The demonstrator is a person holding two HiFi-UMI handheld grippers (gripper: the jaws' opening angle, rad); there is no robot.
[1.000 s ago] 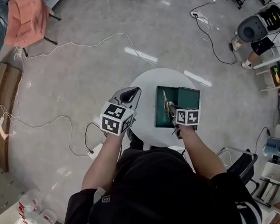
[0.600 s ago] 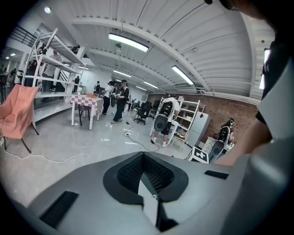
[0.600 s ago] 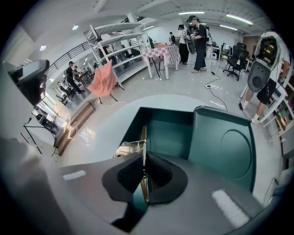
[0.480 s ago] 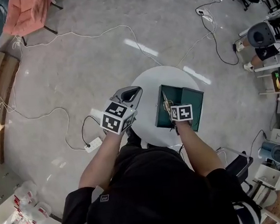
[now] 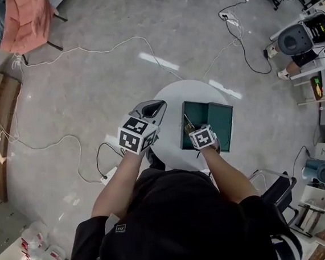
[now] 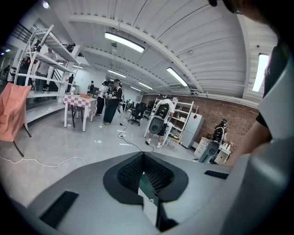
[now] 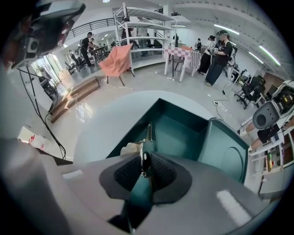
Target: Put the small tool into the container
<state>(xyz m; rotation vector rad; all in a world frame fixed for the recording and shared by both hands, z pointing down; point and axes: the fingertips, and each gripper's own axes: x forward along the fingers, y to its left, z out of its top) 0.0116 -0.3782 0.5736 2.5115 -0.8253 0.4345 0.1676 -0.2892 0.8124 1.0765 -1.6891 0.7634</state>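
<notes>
Polished grey workshop floor, strewn with cables, spreads around a small round white bench [image 5: 168, 100], on which an open teal container [image 5: 204, 114] sits with its lid [image 5: 224, 125] folded back to the right. The right claw [image 5: 191, 128] is clamped on the small tool [image 5: 187, 122], a slim metallic piece. In the right gripper view, the tool [image 7: 145, 146] stands pinched edge-on between the ribbed pads, and its thin tip points forward over the near wall of the container [image 7: 181, 133] toward the empty inside. From above, the tool hangs over the container's left part, just past its near rim. Whether it touches the floor of the box cannot be told. The left claw [image 5: 152, 107] is held at the bench's left edge, apart from the container. Its jaws are drawn together with only a sliver of daylight between the pads, and they hold nothing. The task looks most of the way through, since the tool is picked up and carried to the container. What remains, by the look of it, is to lower it a little and let the right claw part so that the tool drops inside.
</notes>
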